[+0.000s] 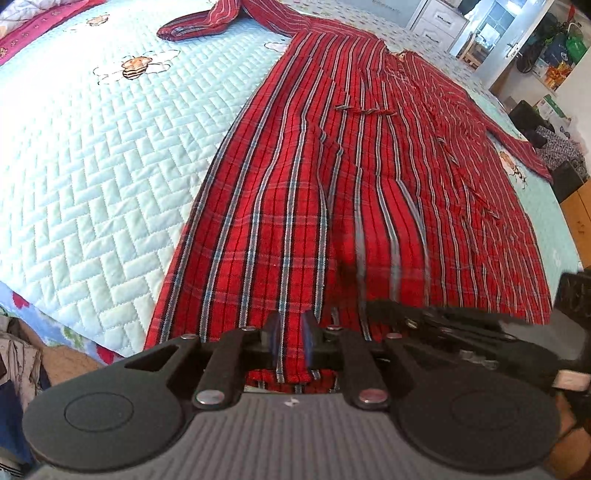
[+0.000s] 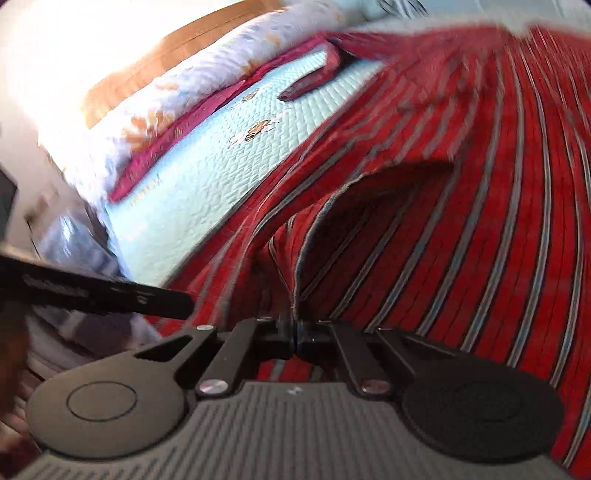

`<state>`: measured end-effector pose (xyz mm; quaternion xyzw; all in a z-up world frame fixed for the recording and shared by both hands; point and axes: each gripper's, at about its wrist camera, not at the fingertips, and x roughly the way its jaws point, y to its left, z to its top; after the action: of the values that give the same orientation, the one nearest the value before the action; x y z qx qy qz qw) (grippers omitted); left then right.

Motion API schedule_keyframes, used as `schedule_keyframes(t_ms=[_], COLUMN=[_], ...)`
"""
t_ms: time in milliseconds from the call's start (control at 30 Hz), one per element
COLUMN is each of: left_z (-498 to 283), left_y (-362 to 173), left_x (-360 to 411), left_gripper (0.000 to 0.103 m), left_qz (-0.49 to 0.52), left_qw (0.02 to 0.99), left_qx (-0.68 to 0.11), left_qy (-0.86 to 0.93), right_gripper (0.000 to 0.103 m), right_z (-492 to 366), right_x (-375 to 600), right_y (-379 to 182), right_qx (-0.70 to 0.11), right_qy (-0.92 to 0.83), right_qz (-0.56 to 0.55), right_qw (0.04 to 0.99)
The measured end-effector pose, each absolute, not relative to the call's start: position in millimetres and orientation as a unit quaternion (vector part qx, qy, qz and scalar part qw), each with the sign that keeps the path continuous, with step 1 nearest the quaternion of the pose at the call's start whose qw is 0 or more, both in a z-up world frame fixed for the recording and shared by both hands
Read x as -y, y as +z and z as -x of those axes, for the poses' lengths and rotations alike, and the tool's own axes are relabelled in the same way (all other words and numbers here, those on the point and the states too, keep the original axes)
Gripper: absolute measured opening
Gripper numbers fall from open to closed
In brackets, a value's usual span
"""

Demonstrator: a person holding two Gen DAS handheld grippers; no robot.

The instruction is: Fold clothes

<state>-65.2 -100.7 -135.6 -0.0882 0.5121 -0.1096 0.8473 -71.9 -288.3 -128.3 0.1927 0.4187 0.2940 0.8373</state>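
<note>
Lengthwise, the red plaid shirt [image 1: 332, 177] lay spread on the bed's pale quilted cover [image 1: 92, 177], its long axis running straight away from the left tool [image 1: 291, 339]: the hem sat right at that tool and hung a little over the near edge of the bed, while the collar end pointed to the far side. One sleeve [image 1: 199, 26] stretched off far ahead and to the left of the left tool, bent back on itself on the quilt; the other sleeve [image 1: 524, 151] trailed away ahead and to the right, toward the bed's far edge. The stripes of the cloth followed the same long axis. The left tool's blue-padded fingers [image 1: 308, 336] stood a narrow way apart with the hem cloth between them; whether the pads pressed on the cloth could not be told. Just to its right, the right tool [image 1: 443, 325] showed as a dark linkage low over the hem. In the right wrist view, the right tool [image 2: 295, 332] had its fingers pressed together on a raised fold of the shirt [image 2: 461, 240], an edge of cloth rising up from the pinch into a small tent directly ahead of it. The left tool [image 2: 110, 291] appeared there as a dark bar close on its left. The picture from the right wrist was smeared by motion.
</note>
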Motion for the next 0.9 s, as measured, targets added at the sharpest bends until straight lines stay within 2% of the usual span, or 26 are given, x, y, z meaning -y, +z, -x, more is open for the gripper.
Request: schedule_keyframes(t_ms=[100,200,433,733,900], left_z=[68,69,70,65,56], left_y=[-132,-133,-148,-154,-157], left_x=[99,100,107,107,128], left_gripper=[0.021,0.022,0.022,0.026,0.027], left_qz=[0.081,0.074,0.054,0.042,0.029], left_qw=[0.854,0.857,0.847,0.848,0.851], left_qx=[-0.503,-0.501,-0.519,-0.522,-0.514], left_qy=[-0.101,-0.097,-0.095,-0.078,-0.106], right_gripper=[0.002,0.002,0.002,0.002,0.001], right_z=[88,105,116,128,134], right_x=[318,344,341,328,333], right_y=[-123,-123,-157,-140,-146], right_qx=[-0.427,-0.428,-0.483,-0.488,-0.491], right_qy=[0.291,0.275,0.229,0.233,0.236], right_qz=[-0.333,-0.43,-0.361,-0.282,-0.305], right_qw=[0.789,0.746,0.764,0.793,0.782])
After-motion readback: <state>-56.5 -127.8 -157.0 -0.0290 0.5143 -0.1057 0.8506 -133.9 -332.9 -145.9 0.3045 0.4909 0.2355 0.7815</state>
